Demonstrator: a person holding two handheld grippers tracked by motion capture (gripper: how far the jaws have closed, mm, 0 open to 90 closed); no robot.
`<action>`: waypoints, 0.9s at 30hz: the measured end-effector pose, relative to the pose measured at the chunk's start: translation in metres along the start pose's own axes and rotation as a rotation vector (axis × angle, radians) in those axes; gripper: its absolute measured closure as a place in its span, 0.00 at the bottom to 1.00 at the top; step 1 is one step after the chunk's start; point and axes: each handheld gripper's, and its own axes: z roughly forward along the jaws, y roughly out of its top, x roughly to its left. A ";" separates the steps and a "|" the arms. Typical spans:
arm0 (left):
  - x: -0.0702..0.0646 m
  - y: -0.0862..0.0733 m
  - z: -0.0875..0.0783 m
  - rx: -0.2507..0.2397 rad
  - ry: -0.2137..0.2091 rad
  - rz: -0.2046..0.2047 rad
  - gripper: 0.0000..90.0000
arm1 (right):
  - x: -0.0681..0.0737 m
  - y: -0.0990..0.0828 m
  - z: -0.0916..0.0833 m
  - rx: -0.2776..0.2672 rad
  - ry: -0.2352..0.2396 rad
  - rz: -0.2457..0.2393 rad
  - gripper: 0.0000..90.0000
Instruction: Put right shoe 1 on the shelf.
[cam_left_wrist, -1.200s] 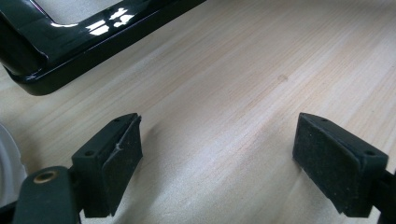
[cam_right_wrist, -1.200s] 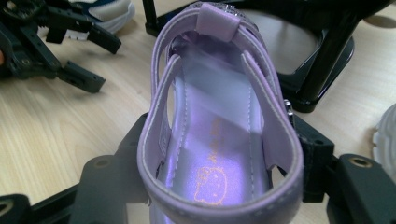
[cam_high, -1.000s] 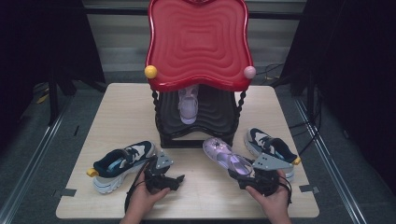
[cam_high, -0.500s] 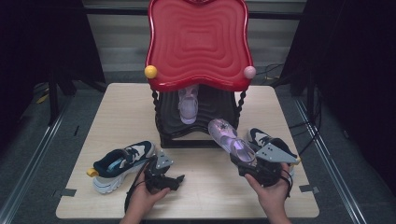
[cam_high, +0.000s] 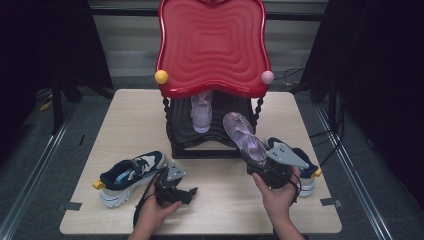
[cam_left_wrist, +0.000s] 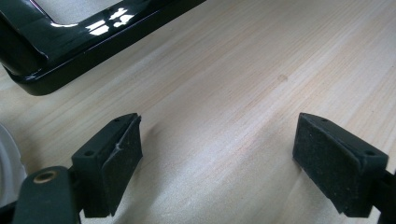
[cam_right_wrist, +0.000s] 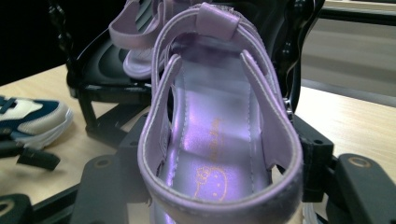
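My right gripper is shut on the heel of a purple sandal, held off the table with its toe angled up toward the rack's lower black shelf. In the right gripper view the sandal sits between the jaws, heel nearest the camera, with both pads against its sides. A matching purple sandal lies on that shelf under the red top, and it appears again beyond the held one. My left gripper rests open on the table, nothing between its pads.
A blue and white sneaker lies at the front left beside my left gripper. Its mate sits at the right, just behind my right hand. The rack's black base lies ahead of the left jaws. Bare wooden table lies between the hands.
My right gripper has lifted the purple sandal off the table and swung its toe up and back toward the rack's shelf. The left gripper has stayed put.
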 end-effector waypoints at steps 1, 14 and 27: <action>0.000 0.000 0.000 0.000 0.000 0.000 0.17 | 0.001 0.001 0.002 -0.003 -0.004 0.003 0.42; 0.000 0.000 0.000 -0.001 -0.003 -0.003 0.17 | 0.014 0.009 0.027 -0.024 -0.079 0.042 0.42; 0.000 0.000 0.000 0.000 -0.004 -0.003 0.17 | 0.029 0.021 0.048 -0.034 -0.164 0.026 0.42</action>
